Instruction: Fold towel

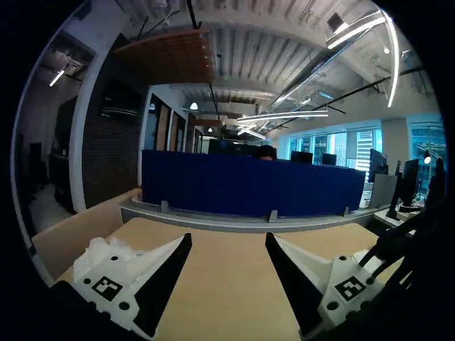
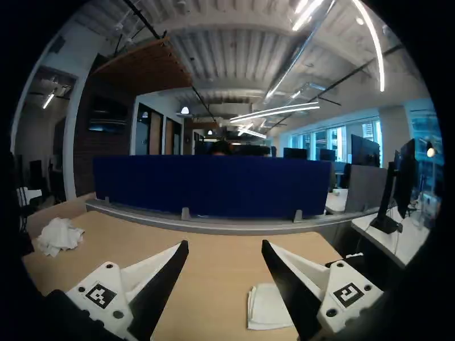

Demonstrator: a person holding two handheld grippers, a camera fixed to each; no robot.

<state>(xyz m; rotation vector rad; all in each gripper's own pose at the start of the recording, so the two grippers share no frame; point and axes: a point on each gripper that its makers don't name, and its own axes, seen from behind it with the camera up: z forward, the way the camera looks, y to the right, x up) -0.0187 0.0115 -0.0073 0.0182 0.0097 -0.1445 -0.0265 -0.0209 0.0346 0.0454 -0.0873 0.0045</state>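
We hold the left gripper (image 1: 227, 235) above a pale wooden table (image 1: 227, 284), its fingers spread wide with nothing between them. A crumpled white cloth towel (image 1: 105, 250) lies on the table just behind its left finger. In the right gripper view we see the right gripper (image 2: 224, 243), also wide open and empty. A folded white cloth towel (image 2: 266, 307) lies flat beside its right finger, partly hidden by it. A dark blue fabric partition (image 2: 216, 184) lines the table's far edge.
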